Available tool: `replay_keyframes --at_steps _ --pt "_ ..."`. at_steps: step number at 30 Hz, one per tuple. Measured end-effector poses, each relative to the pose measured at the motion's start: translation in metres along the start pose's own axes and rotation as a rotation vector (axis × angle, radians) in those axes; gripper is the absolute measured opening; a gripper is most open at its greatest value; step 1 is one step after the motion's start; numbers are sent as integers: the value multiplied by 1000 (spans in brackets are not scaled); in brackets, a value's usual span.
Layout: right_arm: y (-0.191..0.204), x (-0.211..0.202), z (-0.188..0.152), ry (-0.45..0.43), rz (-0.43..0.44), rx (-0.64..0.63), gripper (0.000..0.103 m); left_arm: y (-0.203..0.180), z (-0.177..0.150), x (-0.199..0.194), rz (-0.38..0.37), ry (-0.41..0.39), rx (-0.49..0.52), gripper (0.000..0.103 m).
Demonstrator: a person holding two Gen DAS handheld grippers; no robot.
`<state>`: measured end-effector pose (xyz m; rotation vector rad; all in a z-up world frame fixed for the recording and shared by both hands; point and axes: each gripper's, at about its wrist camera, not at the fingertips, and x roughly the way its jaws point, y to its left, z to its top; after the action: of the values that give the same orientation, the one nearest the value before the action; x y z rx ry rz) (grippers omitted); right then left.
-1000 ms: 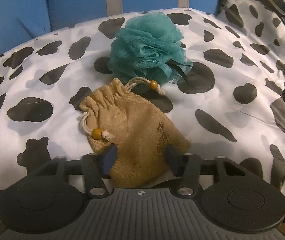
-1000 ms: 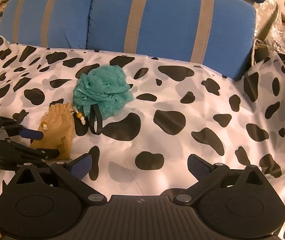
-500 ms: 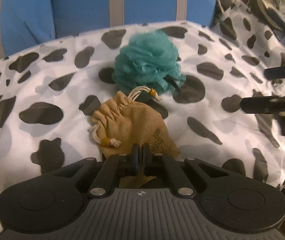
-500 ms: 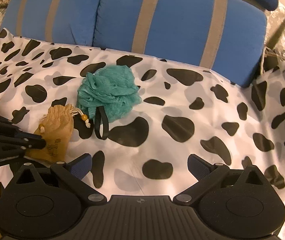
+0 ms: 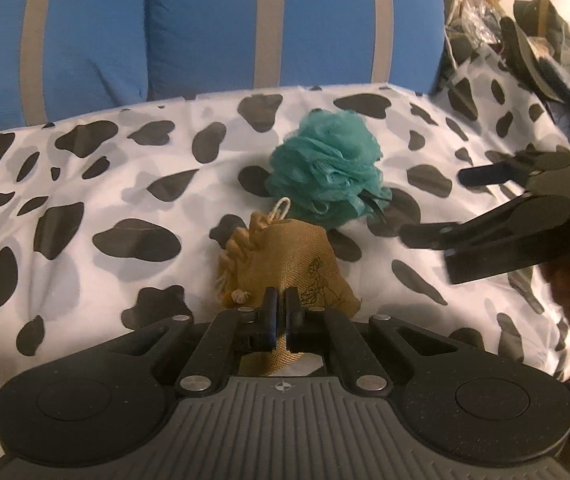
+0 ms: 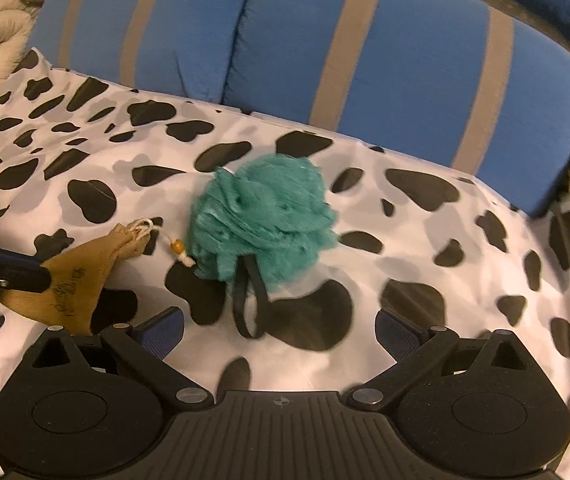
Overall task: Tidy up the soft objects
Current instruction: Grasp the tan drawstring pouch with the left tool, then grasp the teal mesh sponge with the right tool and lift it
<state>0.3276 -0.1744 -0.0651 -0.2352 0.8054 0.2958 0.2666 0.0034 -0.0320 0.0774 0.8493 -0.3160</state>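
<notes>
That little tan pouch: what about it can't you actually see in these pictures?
- Tan pouch: in the left wrist view, its bottom edge is covered by the left gripper.
- Its contents: cloth hides them in both views.
- Its printed drawing: too small and blurred in the right wrist view.

Left tongs [image 5: 281, 312] pinching tan pouch [image 5: 285, 256] — teal loofah [image 5: 325, 172] just beyond

Tan burlap drawstring pouch [image 5: 285, 264]: small, dark floral print on one face, gathered neck with pale cord and wooden bead [image 6: 178, 246]. Near corner pinched and lifted clear of the cloth; neck end points far-left; body hangs creased, tilted.

Teal mesh bath pouf [image 5: 325, 172]: round, ruffled, fluffy, with a black ribbon loop [image 6: 247, 300] trailing toward the near side. Rests just beyond and right of the pouch, close beside its neck.
</notes>
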Motion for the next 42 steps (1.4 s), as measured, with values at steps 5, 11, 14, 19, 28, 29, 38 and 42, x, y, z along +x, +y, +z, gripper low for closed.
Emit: replay_keyframes --at_steps 5,11,14,19,28,29,38,42 --pt "6 16 7 2 31 15 96 9 1 -6 2 -11 -21 4" --pt "9 34 9 31 27 7 72 15 1 -11 2 -18 -31 4" --pt "8 39 8 73 15 10 3 16 1 -11 5 -18 -33 4" --pt "9 24 4 65 32 -10 2 13 4 -11 5 -26 -30 4" --pt "-1 -24 -15 88 79 35 2 4 7 -14 15 -42 -28 4" --pt "-2 -29 -19 95 84 39 2 3 7 -15 17 -44 -28 4" --pt "-7 -84 -66 136 115 68 2 -17 5 -33 16 -85 -28 4" --pt "-10 -107 -82 130 121 88 2 -28 -3 -44 4 -87 -28 4"
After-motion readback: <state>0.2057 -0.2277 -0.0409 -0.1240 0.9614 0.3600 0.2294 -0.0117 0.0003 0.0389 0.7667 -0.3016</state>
